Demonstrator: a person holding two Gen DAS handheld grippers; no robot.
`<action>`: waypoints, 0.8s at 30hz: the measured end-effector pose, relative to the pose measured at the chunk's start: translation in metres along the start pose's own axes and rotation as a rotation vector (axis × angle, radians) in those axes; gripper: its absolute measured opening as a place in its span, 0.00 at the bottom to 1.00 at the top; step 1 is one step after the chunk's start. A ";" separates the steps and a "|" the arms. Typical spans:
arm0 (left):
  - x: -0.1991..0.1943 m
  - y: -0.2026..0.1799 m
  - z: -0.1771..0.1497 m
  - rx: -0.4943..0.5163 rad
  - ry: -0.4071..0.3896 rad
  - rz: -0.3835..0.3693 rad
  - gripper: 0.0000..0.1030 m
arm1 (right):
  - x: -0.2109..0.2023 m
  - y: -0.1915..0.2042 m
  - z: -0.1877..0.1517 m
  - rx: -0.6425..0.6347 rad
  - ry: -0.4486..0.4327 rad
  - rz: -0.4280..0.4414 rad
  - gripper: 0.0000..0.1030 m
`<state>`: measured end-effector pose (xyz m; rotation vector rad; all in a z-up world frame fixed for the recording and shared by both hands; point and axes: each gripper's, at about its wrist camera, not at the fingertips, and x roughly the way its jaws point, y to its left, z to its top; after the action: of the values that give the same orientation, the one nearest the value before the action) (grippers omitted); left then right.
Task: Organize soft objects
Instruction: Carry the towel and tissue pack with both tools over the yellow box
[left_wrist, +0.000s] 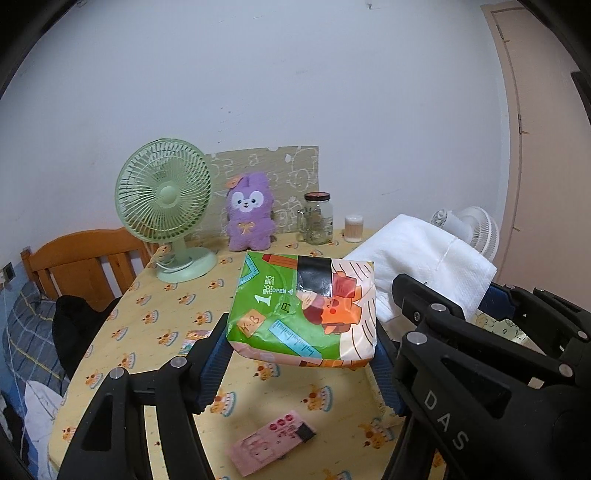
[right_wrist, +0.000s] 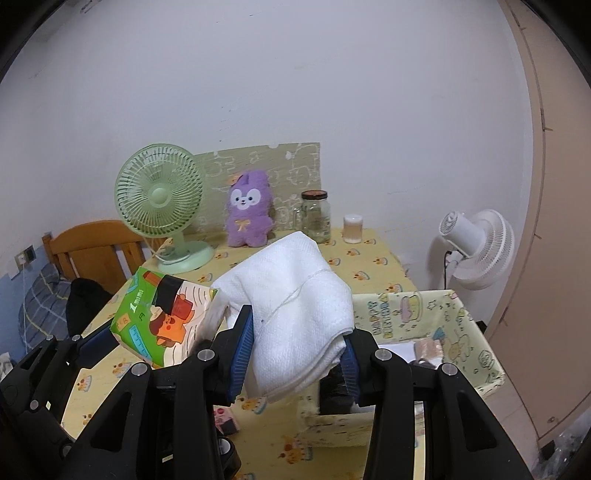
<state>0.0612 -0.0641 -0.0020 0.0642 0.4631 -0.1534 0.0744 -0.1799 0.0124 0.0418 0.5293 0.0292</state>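
While left gripper (left_wrist: 301, 363) clamps glossy tissue pack (left_wrist: 303, 310), right gripper (right_wrist: 295, 354) pinches waffle-textured towel (right_wrist: 295, 306).

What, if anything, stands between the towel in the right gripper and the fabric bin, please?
Nothing visible does. The right gripper holds the towel above the table; the bin sits open just right of it, with only small items low inside. The tissue pack is off to the left.

white towel (right_wrist: 295, 295), green tissue pack (left_wrist: 299, 310) (cartoon print)
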 end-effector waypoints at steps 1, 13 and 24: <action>0.001 -0.002 0.001 0.002 -0.001 -0.002 0.69 | 0.000 -0.002 0.001 0.002 0.000 -0.003 0.44; 0.016 -0.028 0.009 0.021 -0.001 -0.027 0.69 | 0.006 -0.030 0.005 0.017 -0.007 -0.031 0.44; 0.031 -0.056 0.014 0.044 0.012 -0.053 0.69 | 0.014 -0.060 0.008 0.040 0.000 -0.069 0.44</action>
<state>0.0859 -0.1251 -0.0051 0.0961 0.4739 -0.2156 0.0913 -0.2400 0.0096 0.0631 0.5312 -0.0484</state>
